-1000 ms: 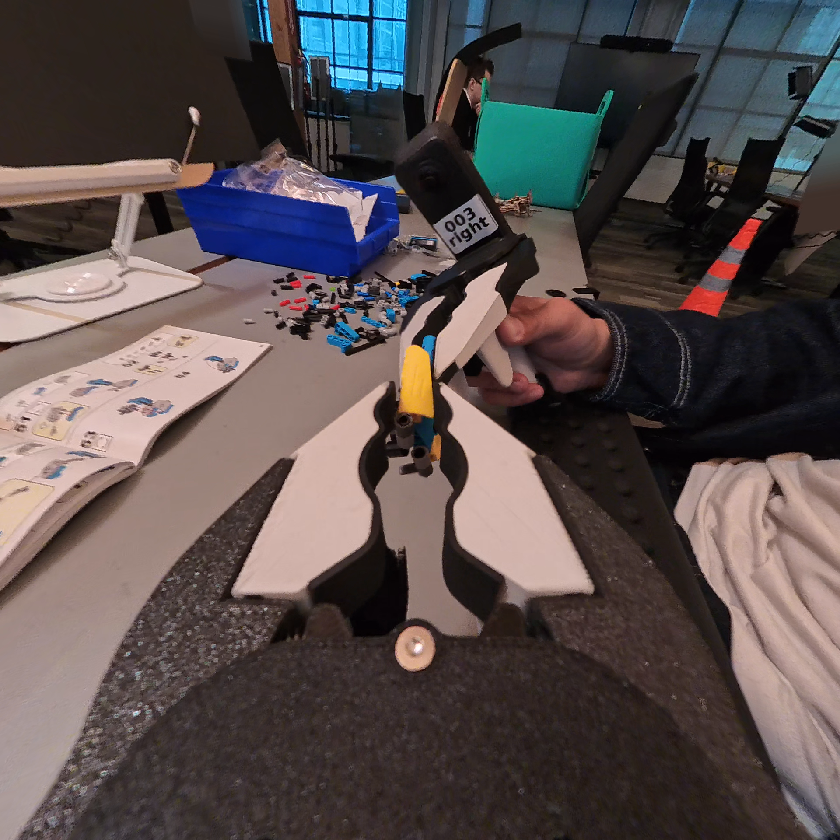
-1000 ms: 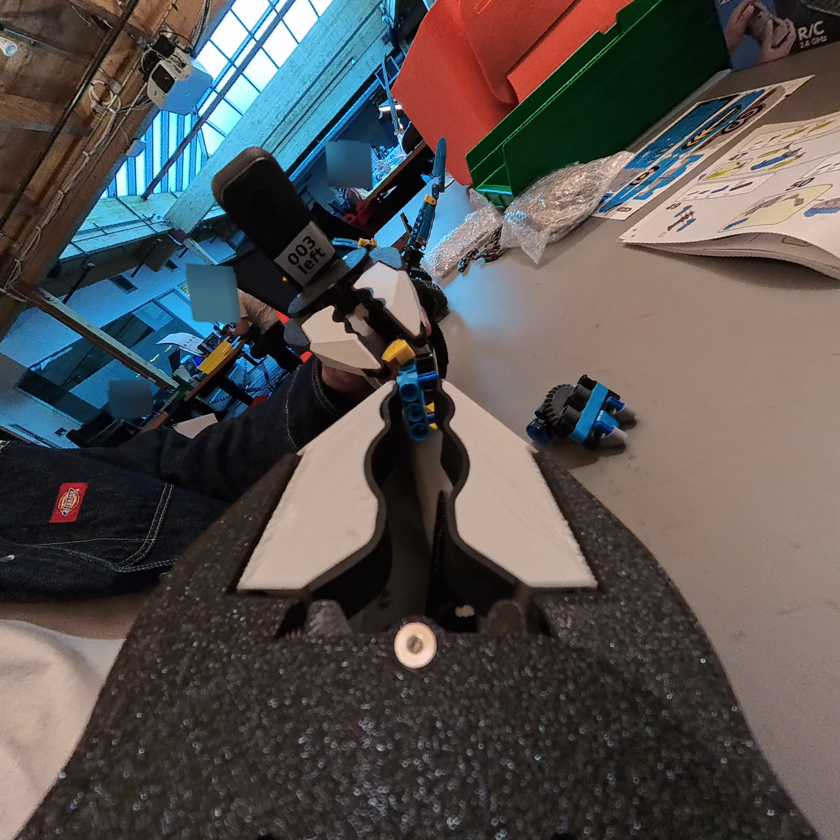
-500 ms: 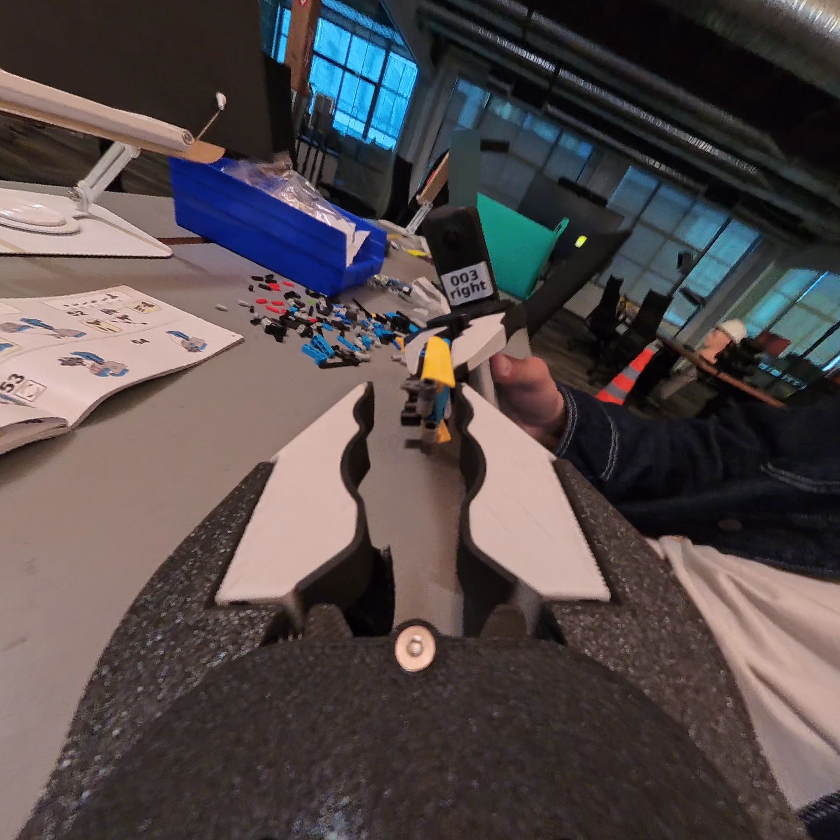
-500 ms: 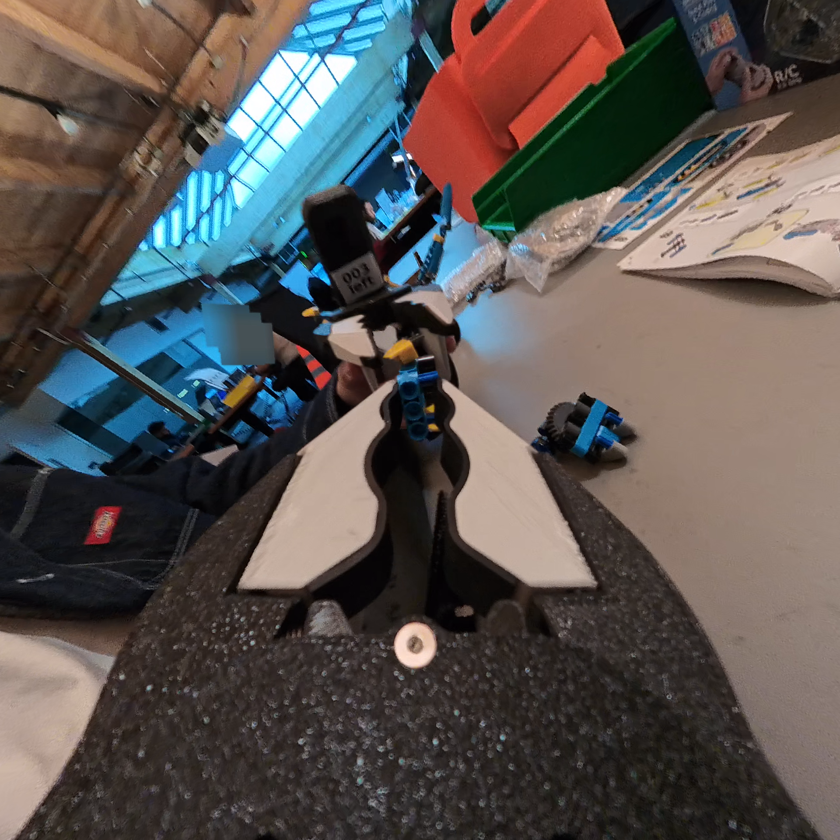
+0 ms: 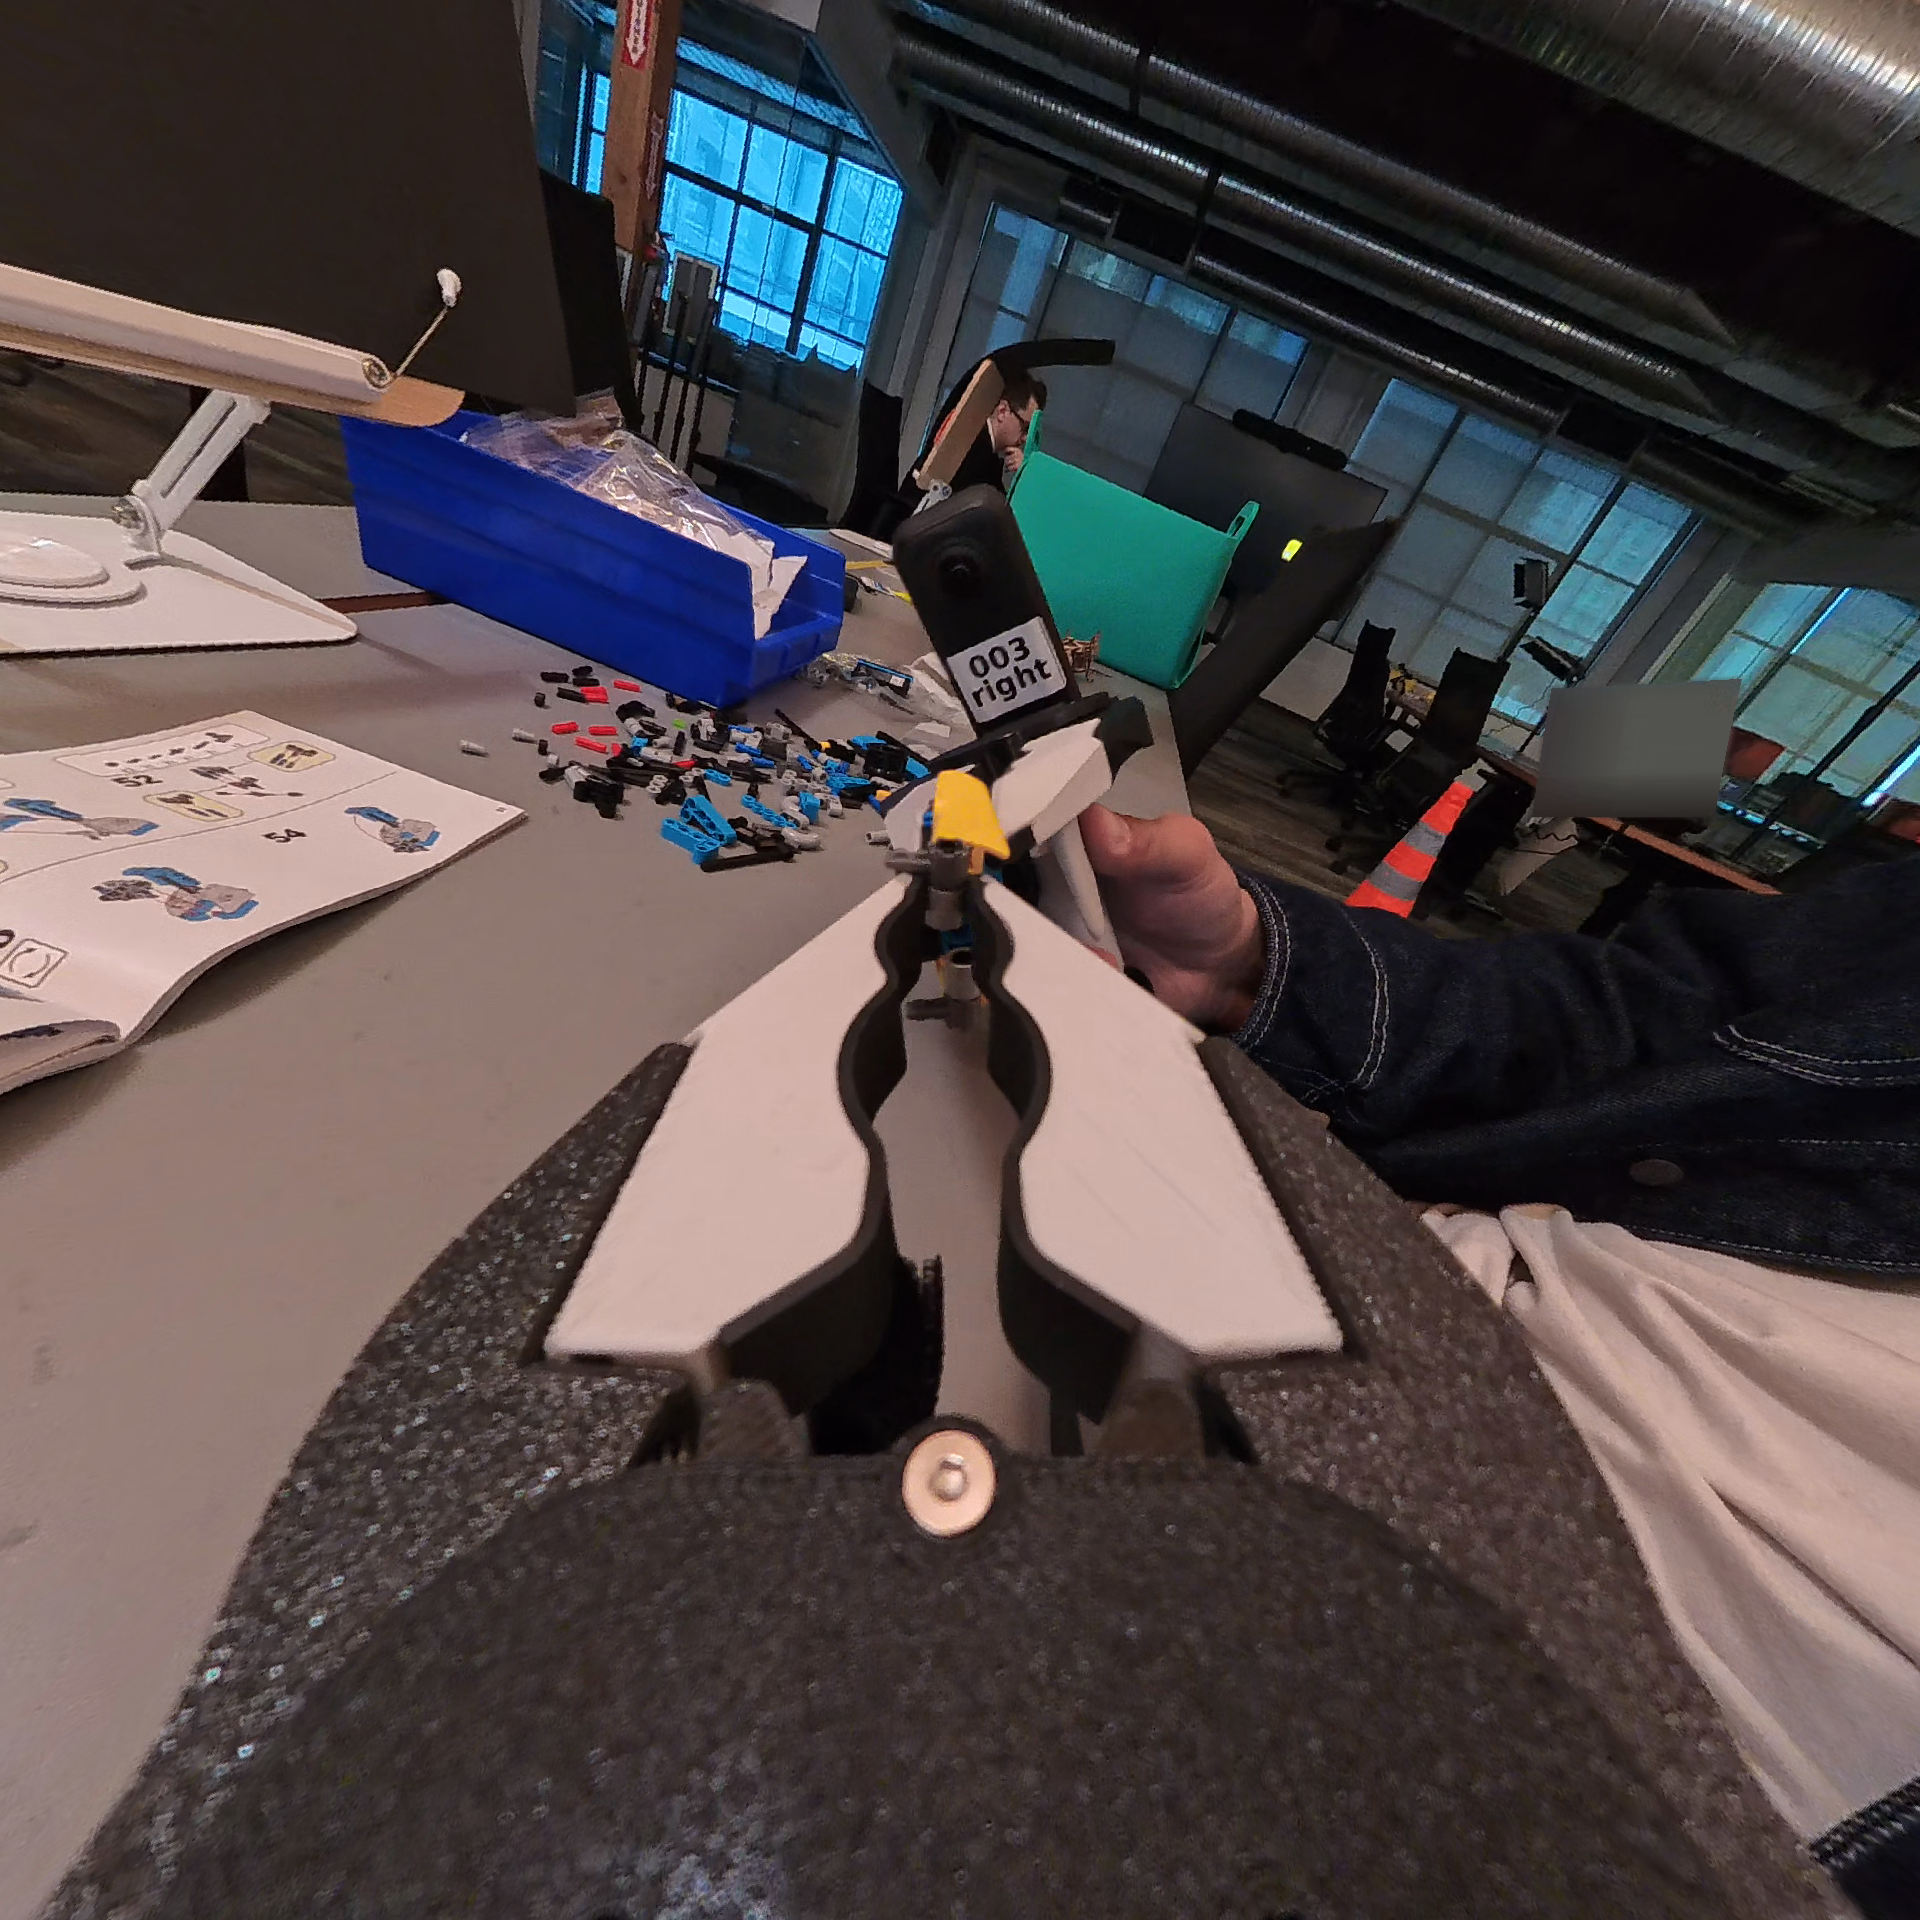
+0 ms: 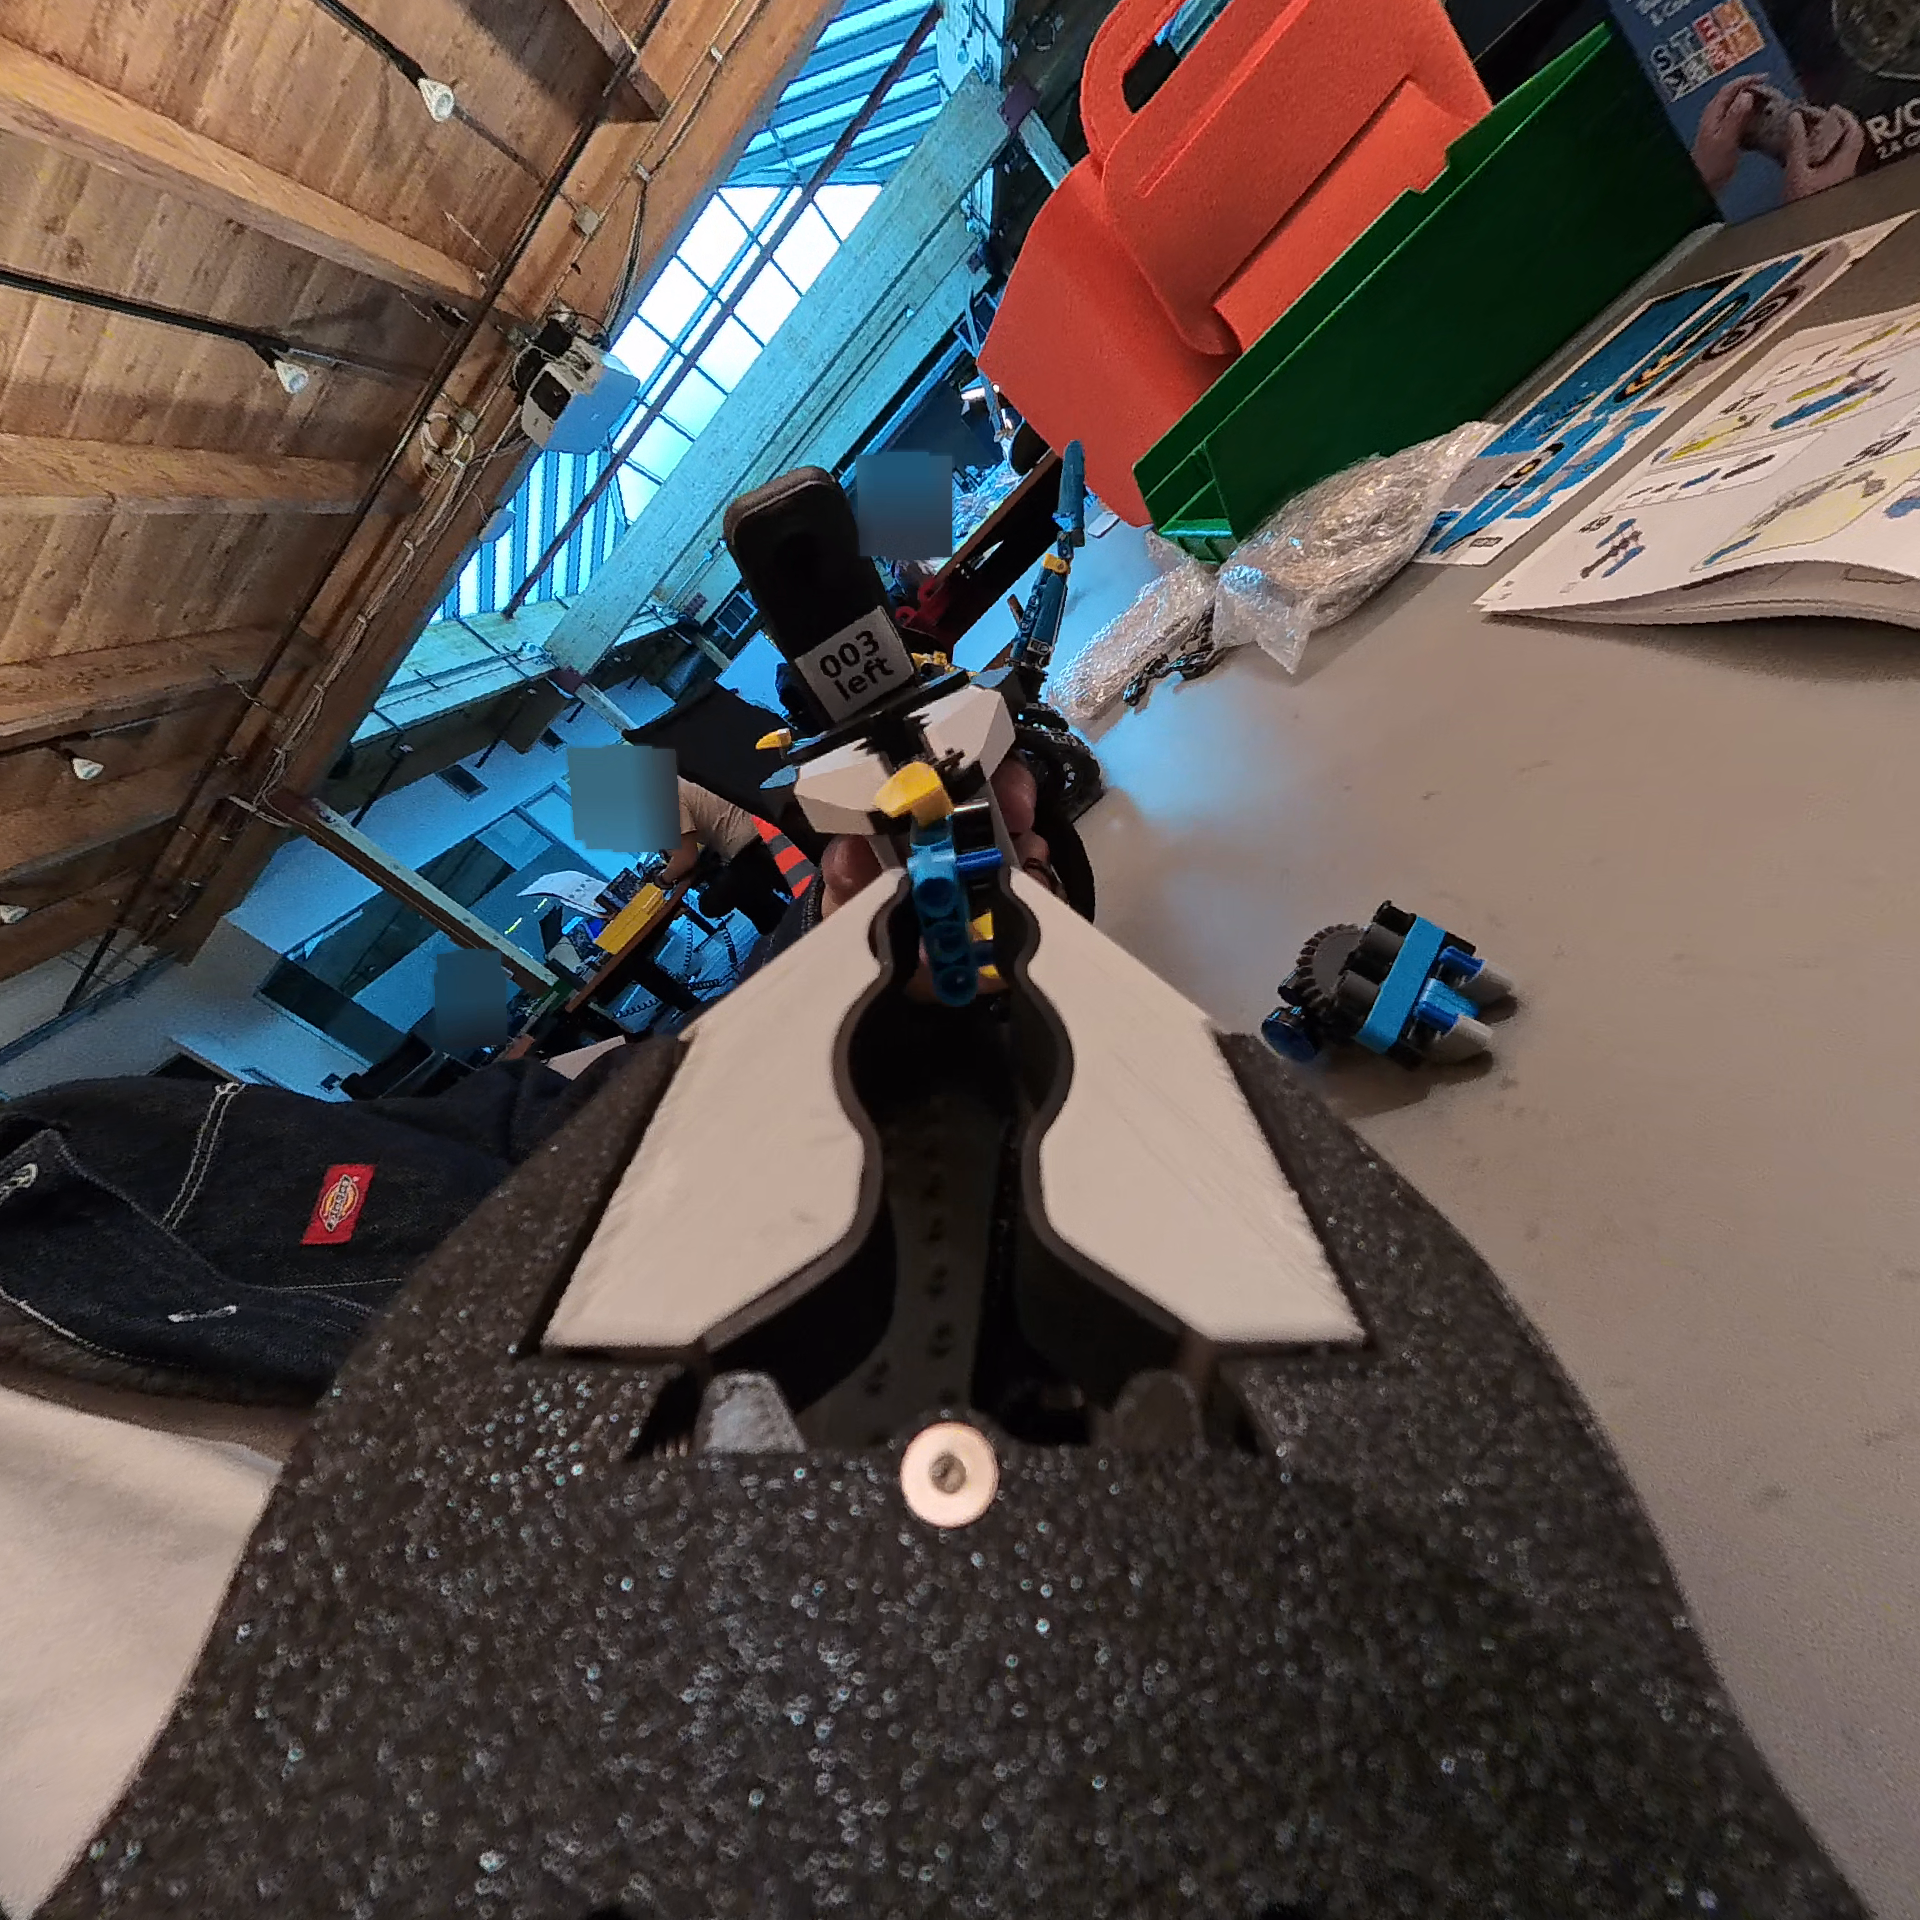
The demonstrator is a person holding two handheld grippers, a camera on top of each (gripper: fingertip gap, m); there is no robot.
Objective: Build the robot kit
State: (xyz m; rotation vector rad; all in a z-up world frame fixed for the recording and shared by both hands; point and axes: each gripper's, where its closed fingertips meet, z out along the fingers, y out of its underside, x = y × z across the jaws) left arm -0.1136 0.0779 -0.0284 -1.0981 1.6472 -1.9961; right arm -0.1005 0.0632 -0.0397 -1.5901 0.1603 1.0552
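Both claws, left gripper (image 5: 943, 883) and right gripper (image 6: 948, 914), pinch one small brick assembly (image 6: 943, 925).
I judge it light, fragile at joints; grip its blue beam.

A grey table (image 5: 343, 1049) carries an open instruction booklet (image 5: 208, 831) at the left of the left wrist view. Beyond it a scatter of small black, blue and red building pieces (image 5: 707, 769) lies just in front of a blue bin (image 5: 582, 582) holding crumpled clear plastic bags (image 5: 613, 478). A white lamp base (image 5: 125, 592) stands at the far left. Farther off are a teal bin (image 5: 1112, 571) and an orange traffic cone (image 5: 1413, 852). In the right wrist view a small blue-and-black wheeled assembly (image 6: 1387, 987) rests on the table, well apart from a green bin (image 6: 1382, 312), an orange container (image 6: 1226, 197) and bagged parts (image 6: 1320, 551).
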